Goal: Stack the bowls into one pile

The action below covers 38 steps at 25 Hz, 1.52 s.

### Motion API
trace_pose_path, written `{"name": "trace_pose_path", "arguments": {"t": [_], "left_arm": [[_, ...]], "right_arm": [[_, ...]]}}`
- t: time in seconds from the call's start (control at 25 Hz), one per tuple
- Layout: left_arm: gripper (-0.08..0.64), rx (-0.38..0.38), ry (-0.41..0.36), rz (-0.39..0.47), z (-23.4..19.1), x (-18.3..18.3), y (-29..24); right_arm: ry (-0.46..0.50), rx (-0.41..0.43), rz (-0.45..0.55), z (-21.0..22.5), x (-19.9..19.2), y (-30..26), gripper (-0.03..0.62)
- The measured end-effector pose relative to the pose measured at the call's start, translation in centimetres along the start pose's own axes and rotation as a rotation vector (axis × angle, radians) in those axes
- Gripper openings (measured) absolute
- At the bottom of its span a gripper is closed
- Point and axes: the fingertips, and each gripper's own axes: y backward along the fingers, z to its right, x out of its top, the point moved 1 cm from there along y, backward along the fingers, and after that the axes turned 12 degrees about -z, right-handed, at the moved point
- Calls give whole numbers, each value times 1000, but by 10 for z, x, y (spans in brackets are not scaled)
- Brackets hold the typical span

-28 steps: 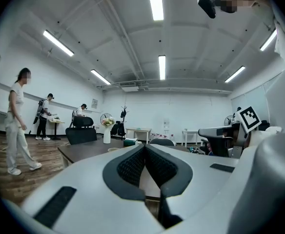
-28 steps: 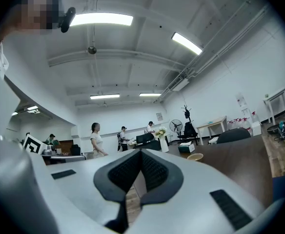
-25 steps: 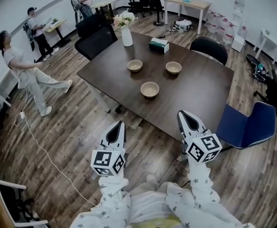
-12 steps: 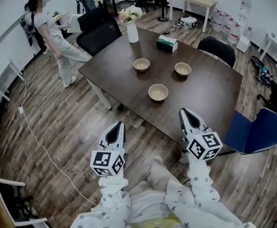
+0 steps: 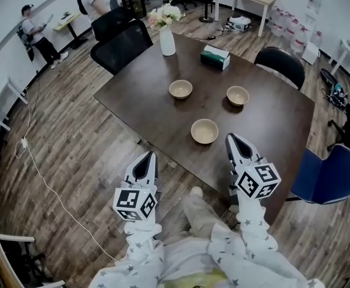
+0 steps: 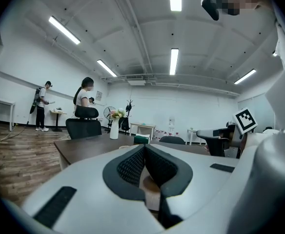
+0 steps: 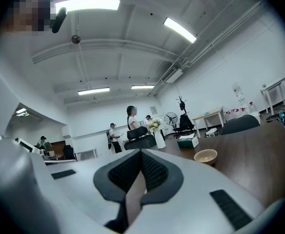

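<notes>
Head view shows a dark brown table (image 5: 271, 125) with three tan bowls standing apart on it, each upright and none stacked: the near bowl (image 5: 204, 131) sits closest to the table's near edge, the far left bowl (image 5: 180, 89) and the far right bowl (image 5: 238, 95) lie side by side toward the table's middle. At the table's far end stand a white vase (image 5: 167, 41) of flowers and a green tissue box (image 5: 215, 57). The right gripper (image 5: 234, 141) hangs over the table's near edge, just right of the near bowl and not touching it; the left gripper (image 5: 145, 159) is off the table, above the wooden floor (image 5: 73, 161) before its near left side. In the left gripper view the left gripper (image 6: 143, 147) has its jaws pressed together with nothing between them, and in the right gripper view the right gripper (image 7: 140, 151) likewise has its jaws closed on nothing, with the table stretching ahead
</notes>
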Motion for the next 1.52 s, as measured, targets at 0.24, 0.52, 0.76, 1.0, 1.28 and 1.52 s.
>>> {"name": "trace_pose_path", "arguments": {"t": [0.24, 0.52, 0.76, 1.0, 1.28, 1.52], "left_arm": [[26, -59, -3, -36, -8, 19, -53], [26, -120, 7, -111, -17, 20, -112], [26, -168, 11, -176, -18, 8, -147], [26, -229, 31, -264, -7, -17, -171], [26, -279, 36, -349, -3, -37, -185], [26, -303, 60, -402, -3, -52, -196]], "right_arm": [[-34, -44, 1, 32, 21, -33, 21], [-82, -76, -34, 64, 23, -71, 21], [-116, -49, -204, 78, -16, -107, 21], [-124, -10, -351, 84, -49, -124, 23], [-162, -54, -485, 96, -91, -141, 76], [-205, -80, -573, 101, -121, -155, 137]]}}
